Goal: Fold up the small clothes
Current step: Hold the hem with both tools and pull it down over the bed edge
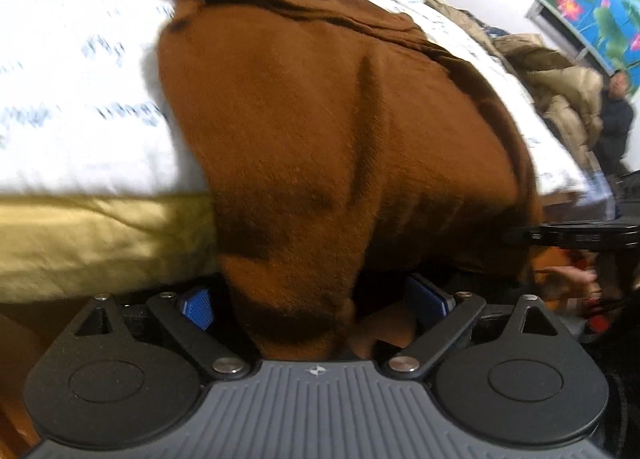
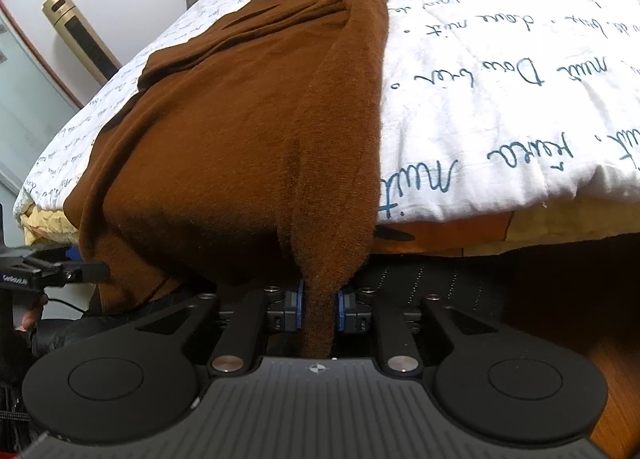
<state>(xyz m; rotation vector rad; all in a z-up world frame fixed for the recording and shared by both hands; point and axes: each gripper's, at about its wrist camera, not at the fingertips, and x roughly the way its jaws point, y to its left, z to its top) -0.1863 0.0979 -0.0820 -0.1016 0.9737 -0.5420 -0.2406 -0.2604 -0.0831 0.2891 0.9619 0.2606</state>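
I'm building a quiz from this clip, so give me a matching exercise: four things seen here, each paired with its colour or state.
Things:
1. brown garment
2. white quilt
3. right gripper
4. left gripper

States:
A. fingers wide apart, cloth hanging loosely between them
B. covered in blue handwriting print
C. fingers pressed together on a strip of cloth
D. draped over the bed edge

Pairs: 1-D, 2-B, 3-C, 4-A
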